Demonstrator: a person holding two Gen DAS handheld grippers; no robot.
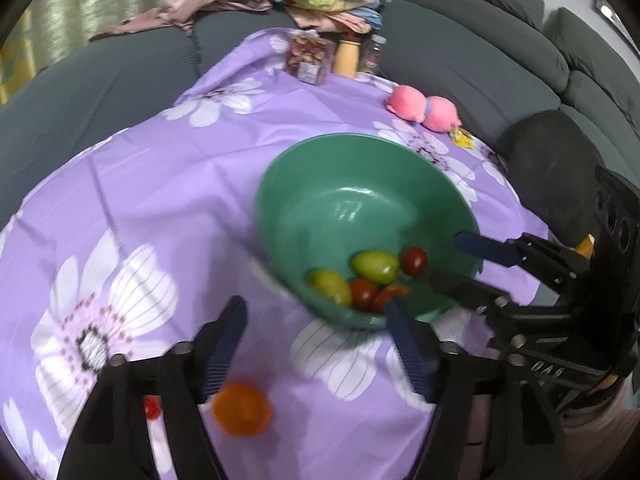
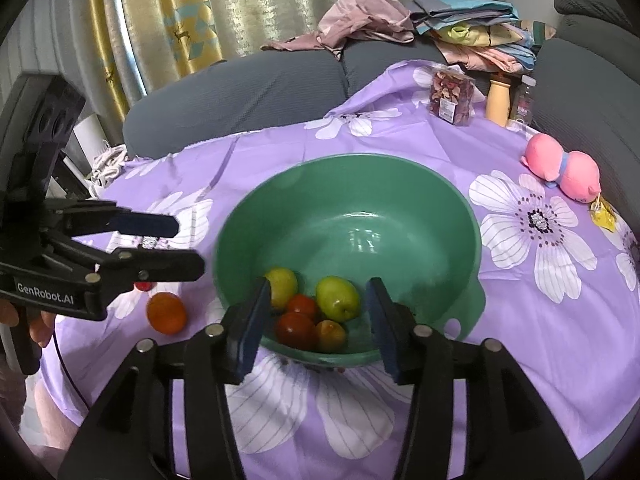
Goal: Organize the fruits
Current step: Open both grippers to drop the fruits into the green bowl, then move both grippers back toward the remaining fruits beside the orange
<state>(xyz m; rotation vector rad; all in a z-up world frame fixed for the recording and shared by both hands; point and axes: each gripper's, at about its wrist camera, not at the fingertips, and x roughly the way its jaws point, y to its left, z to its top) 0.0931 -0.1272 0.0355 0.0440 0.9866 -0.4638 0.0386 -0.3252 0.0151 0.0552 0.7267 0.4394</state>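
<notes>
I see the green bowl (image 2: pixel 348 216) on the purple flowered cloth (image 2: pixel 400 140), with two green fruits (image 2: pixel 338 298) and some red tomatoes (image 2: pixel 296 328) inside. My left gripper (image 1: pixel 316 344) and right gripper (image 2: pixel 320 320) are both open, holding nothing. An orange fruit (image 2: pixel 167 313) lies outside, near the bowl.

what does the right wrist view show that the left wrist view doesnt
Only the right wrist view shows the gold curtain, the hand holding the left tool, and the hole in the green bowl's rim tab.

Only the left wrist view shows the sofa's back cushions at upper right.

Both show the bowl of fruit, the orange and small red fruit outside it on the purple cloth, and the pink plush toy.
</notes>
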